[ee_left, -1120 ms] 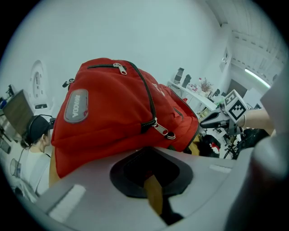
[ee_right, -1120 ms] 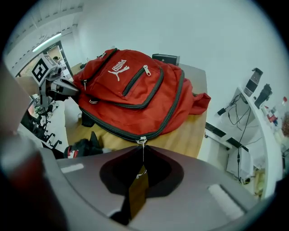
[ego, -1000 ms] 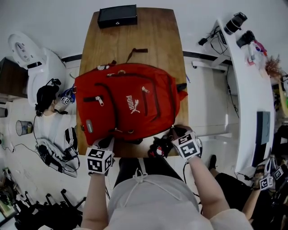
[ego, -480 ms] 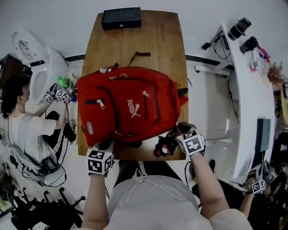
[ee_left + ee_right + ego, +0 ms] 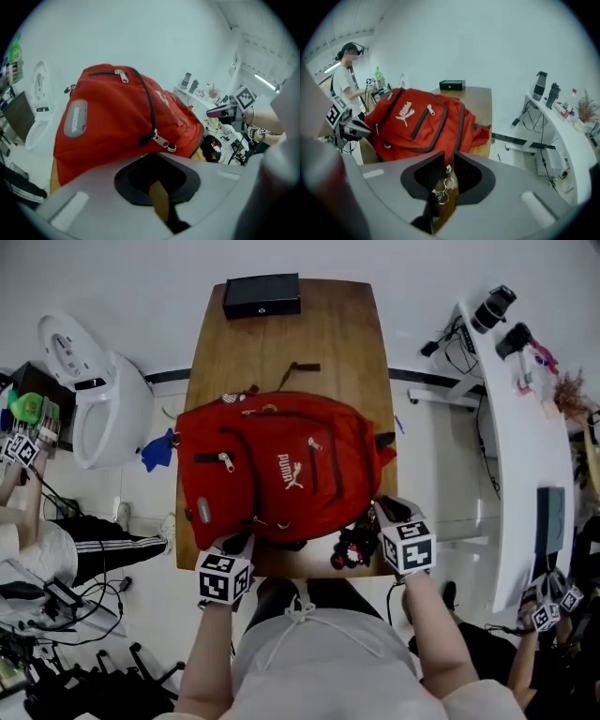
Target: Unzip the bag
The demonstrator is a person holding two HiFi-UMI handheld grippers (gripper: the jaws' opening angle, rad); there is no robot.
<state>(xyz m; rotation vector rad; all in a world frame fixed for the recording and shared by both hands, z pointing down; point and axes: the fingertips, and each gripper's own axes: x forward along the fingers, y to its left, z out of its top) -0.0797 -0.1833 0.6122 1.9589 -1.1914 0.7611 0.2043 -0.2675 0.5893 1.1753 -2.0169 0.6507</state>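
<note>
One zipper pull (image 5: 442,193) loose between right gripper (image 5: 448,164) fingers, just opened. Left gripper (image 5: 157,183) at 7 o'clock, fingers narrow, empty, likely bracing backpack (image 5: 281,465).

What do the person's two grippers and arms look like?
The left gripper and right gripper have grey bodies and dark jaw pads. Each carries a white cube with black square markers. The forearms are bare, and the top is light with a drawstring.

The right hand-held gripper's (image 5: 382,510) jaws have just been opening, zipper pull (image 5: 447,183) between them.
</note>
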